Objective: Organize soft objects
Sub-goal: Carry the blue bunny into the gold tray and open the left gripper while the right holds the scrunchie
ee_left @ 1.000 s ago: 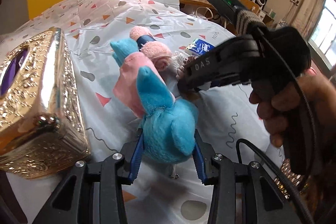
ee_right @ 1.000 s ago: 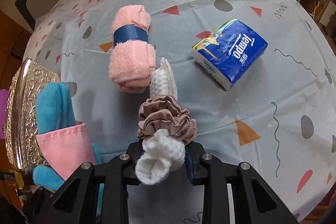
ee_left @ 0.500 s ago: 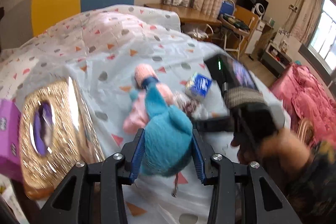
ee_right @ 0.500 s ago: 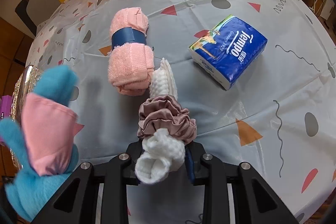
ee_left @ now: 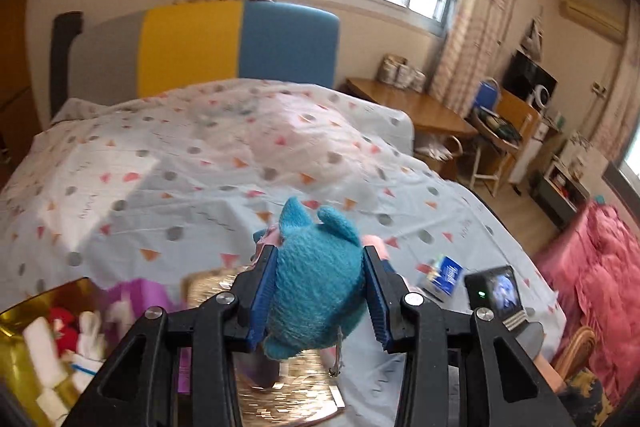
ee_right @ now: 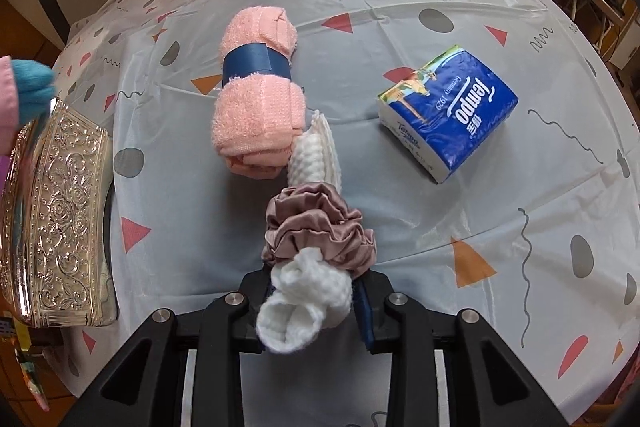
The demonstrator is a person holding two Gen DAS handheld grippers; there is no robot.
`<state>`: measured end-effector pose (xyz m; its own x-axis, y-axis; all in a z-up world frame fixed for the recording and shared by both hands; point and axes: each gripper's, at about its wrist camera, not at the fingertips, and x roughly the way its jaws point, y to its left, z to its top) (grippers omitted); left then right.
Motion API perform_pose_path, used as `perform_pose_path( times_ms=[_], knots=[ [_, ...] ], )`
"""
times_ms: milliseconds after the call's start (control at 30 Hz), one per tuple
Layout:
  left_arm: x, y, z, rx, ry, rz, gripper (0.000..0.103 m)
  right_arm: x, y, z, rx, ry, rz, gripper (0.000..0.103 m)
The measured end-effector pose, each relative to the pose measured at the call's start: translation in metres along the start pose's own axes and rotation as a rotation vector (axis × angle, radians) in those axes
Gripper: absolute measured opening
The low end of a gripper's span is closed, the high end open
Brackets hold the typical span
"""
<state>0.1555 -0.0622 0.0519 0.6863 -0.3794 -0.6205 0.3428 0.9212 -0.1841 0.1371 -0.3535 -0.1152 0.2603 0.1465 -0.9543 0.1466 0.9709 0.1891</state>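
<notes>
Left gripper (ee_left: 318,301): blue pads clamped on both sides of a fuzzy teal plush toy (ee_left: 316,279) w/ pink cloth part; toy held up in the air above the bed, ears pointing away from cam
Plush toy, right-wrist view: only a teal + pink bit shows at far left edge of pic (ee_right: 28,83), above the box
Right gripper (ee_right: 314,307): fingers pinching a rolled white waffle-knit cloth (ee_right: 300,303); roll runs fwd through a ruffled mauve satin scrunchie (ee_right: 316,227), which wraps round it; far tip of roll lies on the sheet
Bed (ee_right: 400,187): light sheet w/ grey dots, orange/red triangles, squiggles; carries everything
Rolled pink terry towel w/ dark blue paper band (ee_right: 256,99): mid-bed, touching far tip of white roll on its left side
Blue Tempo tissue pack (ee_right: 448,111): right of towel, apart from it, lying flat
Ornate gold embossed metal box (ee_right: 56,211): at left edge of bed, well apart from towel
Left-wrist view, low left: open gold container (ee_left: 24,339) w/ white + red bits inside, blurred; purple item beside it, can't tell what
Headboard (ee_left: 240,43): grey, yellow, blue panels at far end of bed
</notes>
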Motion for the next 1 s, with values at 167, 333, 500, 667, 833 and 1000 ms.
perform_pose_path(
  times_ms=[167, 333, 500, 667, 833, 1000],
  knots=[
    [-0.032, 0.059, 0.0, -0.069, -0.045, 0.07, 0.042, 0.0, -0.001, 0.002, -0.011, -0.004, -0.01, 0.032],
    [-0.069, 0.127, -0.021, -0.156, -0.078, 0.152, 0.042, -0.001, 0.004, 0.001, -0.041, -0.019, -0.039, 0.032],
    [-0.106, 0.197, -0.063, -0.27, -0.069, 0.261, 0.042, -0.001, 0.018, -0.003, -0.155, -0.047, -0.118, 0.032],
    [-0.146, 0.26, -0.124, -0.415, -0.053, 0.382, 0.042, -0.001, 0.019, -0.003, -0.166, -0.05, -0.128, 0.032],
    [-0.168, 0.291, -0.181, -0.52, -0.01, 0.447, 0.042, -0.001, 0.017, -0.001, -0.172, -0.05, -0.136, 0.032],
    [-0.162, 0.293, -0.204, -0.516, 0.023, 0.477, 0.042, 0.001, 0.021, -0.003, -0.177, -0.054, -0.146, 0.032]
  ],
)
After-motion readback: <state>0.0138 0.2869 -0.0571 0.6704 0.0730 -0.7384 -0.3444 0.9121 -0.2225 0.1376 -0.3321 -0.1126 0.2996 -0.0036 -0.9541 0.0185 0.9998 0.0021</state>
